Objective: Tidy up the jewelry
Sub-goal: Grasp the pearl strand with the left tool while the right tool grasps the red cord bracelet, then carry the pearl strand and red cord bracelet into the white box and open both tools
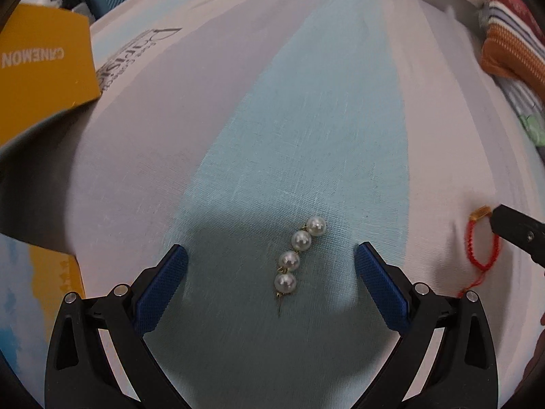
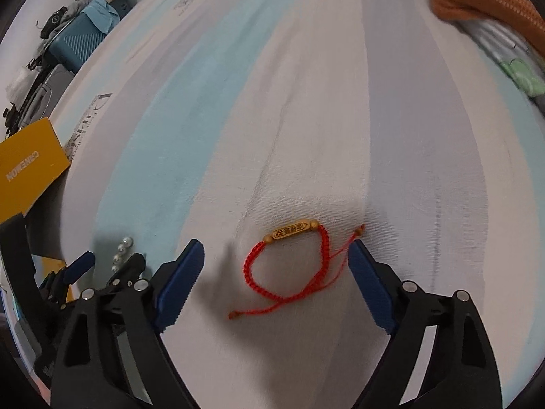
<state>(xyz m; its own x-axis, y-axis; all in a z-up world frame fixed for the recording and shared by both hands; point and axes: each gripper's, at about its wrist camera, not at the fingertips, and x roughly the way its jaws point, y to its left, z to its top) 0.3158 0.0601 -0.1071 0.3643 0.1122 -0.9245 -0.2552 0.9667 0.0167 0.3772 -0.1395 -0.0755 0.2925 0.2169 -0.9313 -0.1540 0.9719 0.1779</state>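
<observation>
A short string of pearls [image 1: 295, 255] lies on the blue stripe of the bedsheet, between the fingers of my left gripper [image 1: 270, 255], which is open and empty just above it. A red braided bracelet [image 2: 289, 266] with a gold engraved bead lies on the pale stripe, between the fingers of my right gripper [image 2: 276, 255], also open and empty. The bracelet [image 1: 480, 245] also shows at the right edge of the left wrist view, with a right gripper finger beside it. The pearls [image 2: 122, 250] and the left gripper [image 2: 109, 266] show at the left of the right wrist view.
A yellow box [image 1: 41, 68] lies at the left edge of the bed, also in the right wrist view [image 2: 27, 167]. An orange striped pouch [image 1: 511, 47] sits at the far right. A teal suitcase [image 2: 78, 44] and clutter stand beyond the bed's left edge.
</observation>
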